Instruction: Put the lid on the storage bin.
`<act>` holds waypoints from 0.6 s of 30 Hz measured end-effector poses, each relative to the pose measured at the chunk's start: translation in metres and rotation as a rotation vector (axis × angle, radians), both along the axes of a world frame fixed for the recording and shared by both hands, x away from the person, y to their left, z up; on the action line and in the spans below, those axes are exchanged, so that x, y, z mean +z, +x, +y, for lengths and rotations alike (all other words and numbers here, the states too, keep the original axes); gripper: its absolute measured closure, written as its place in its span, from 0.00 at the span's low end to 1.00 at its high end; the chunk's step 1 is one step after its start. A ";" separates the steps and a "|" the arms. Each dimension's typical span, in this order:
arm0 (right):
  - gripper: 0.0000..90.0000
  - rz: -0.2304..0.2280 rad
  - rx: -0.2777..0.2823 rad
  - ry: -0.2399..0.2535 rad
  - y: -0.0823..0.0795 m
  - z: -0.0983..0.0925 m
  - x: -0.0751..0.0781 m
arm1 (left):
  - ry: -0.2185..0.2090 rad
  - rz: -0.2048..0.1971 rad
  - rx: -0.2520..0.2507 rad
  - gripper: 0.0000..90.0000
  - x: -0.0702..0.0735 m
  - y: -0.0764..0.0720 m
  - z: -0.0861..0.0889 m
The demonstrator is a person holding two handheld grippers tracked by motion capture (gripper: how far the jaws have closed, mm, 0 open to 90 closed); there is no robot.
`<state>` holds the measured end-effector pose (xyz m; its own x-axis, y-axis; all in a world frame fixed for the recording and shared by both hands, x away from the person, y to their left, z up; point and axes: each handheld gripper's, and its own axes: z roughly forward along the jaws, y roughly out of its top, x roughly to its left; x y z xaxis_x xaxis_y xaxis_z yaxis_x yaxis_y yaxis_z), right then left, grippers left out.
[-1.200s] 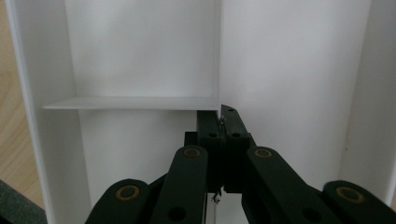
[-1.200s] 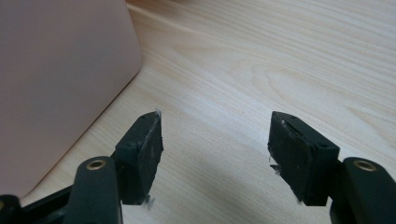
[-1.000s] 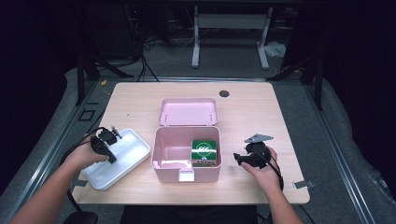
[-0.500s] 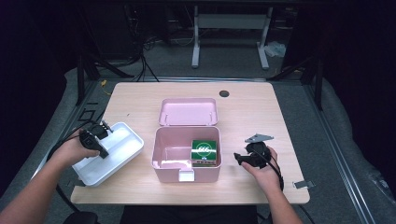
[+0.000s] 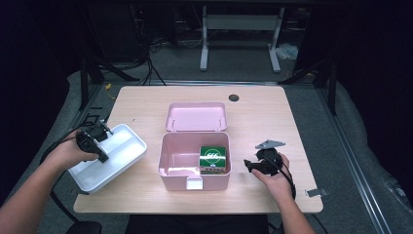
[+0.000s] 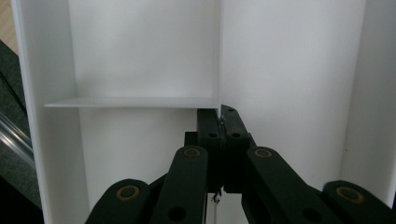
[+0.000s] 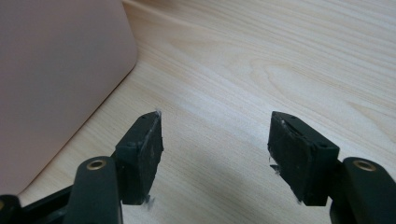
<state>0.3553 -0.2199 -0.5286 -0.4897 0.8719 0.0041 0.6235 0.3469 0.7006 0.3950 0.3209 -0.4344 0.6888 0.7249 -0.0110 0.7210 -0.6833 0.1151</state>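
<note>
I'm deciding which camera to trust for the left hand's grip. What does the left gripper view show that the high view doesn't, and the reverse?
The left gripper view alone shows the left gripper with jaws shut on a thin divider wall inside the white tray. The high view alone shows the pink box, its lid, the green carton, the right gripper and the table. Both show the white tray and the left gripper.
</note>
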 end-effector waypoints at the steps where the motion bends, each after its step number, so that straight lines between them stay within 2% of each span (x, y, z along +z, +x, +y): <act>1: 0.39 0.000 0.000 0.000 0.000 0.000 0.000 | 0.001 -0.001 -0.001 0.99 0.002 0.000 0.000; 14: 0.39 -0.002 -0.003 0.002 0.000 0.000 0.000 | -0.008 -0.043 -0.024 0.99 0.033 0.001 -0.015; 18: 0.39 -0.006 -0.007 0.000 0.000 0.000 0.000 | -0.013 -0.055 -0.051 0.99 0.043 0.001 -0.022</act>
